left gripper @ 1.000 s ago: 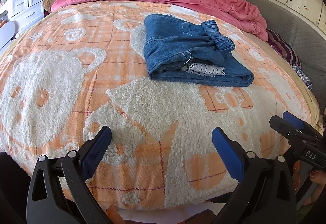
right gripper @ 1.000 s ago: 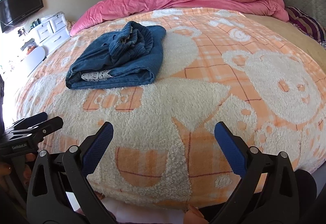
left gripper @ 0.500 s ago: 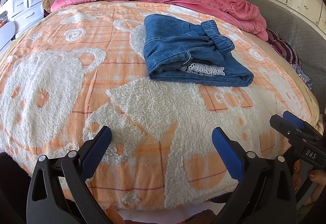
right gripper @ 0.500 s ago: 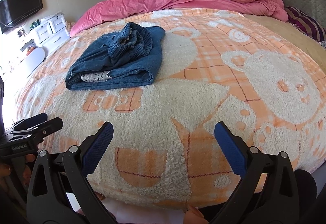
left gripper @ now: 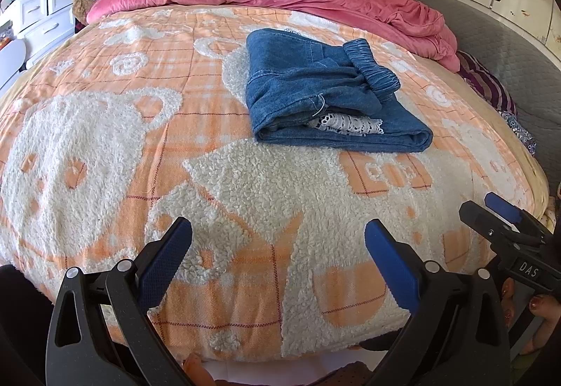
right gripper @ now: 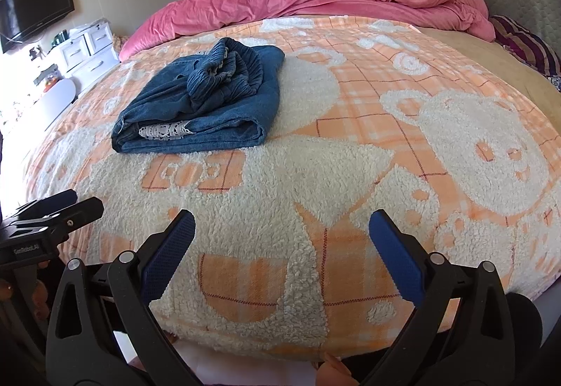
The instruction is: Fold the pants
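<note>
Orange-and-white blanket and folded pants are unchanged since earlier; left gripper and right gripper are kept spread, nothing grasped.

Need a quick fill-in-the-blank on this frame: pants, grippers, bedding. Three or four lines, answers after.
1. The folded pants are made of blue ____.
2. Both the left gripper and the right gripper are ____, holding nothing.
3. The white trim peeking out of the fold is ____.
4. The duvet bunched beyond the orange blanket is ____.

Answers: denim; open; lace; pink
</note>
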